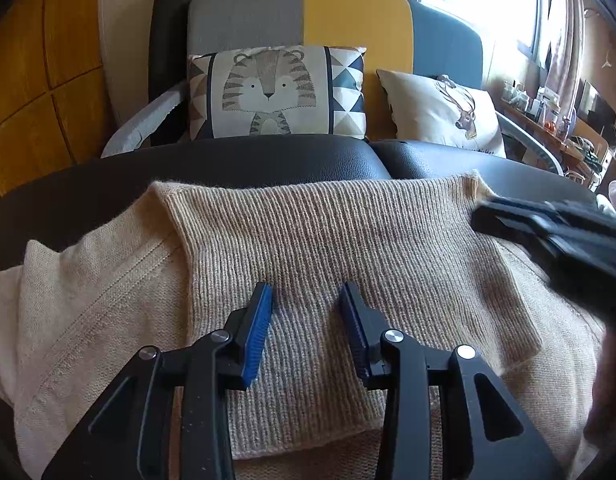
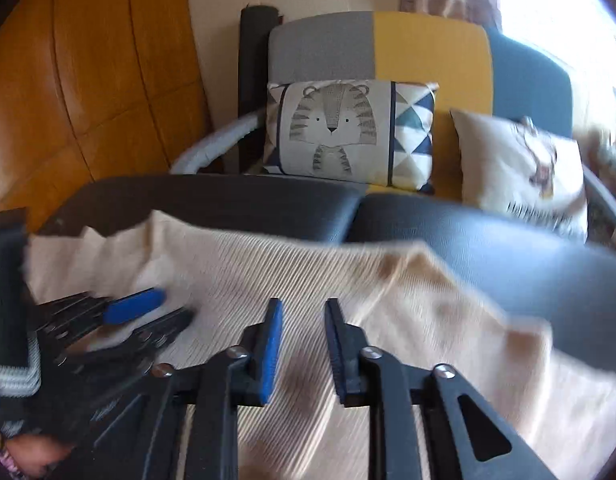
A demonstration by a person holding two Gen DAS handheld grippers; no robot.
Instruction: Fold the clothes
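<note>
step: flatten fold | sweater [image 1: 348, 248] folded, at seat's near edge | left gripper [image 1: 305, 300] apart, empty | right gripper [image 2: 301, 312] narrow, empty, above knit

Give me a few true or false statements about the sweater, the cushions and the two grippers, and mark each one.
1. The beige sweater lies on a dark leather seat. True.
2. The left gripper is clamped on the sweater. False: its jaws stand apart with nothing between them.
3. A tiger cushion sits on the sofa behind. True.
4. The right gripper holds a cushion. False: nothing is between its pads.
5. The sofa back is all red. False: grey, yellow and blue.
</note>
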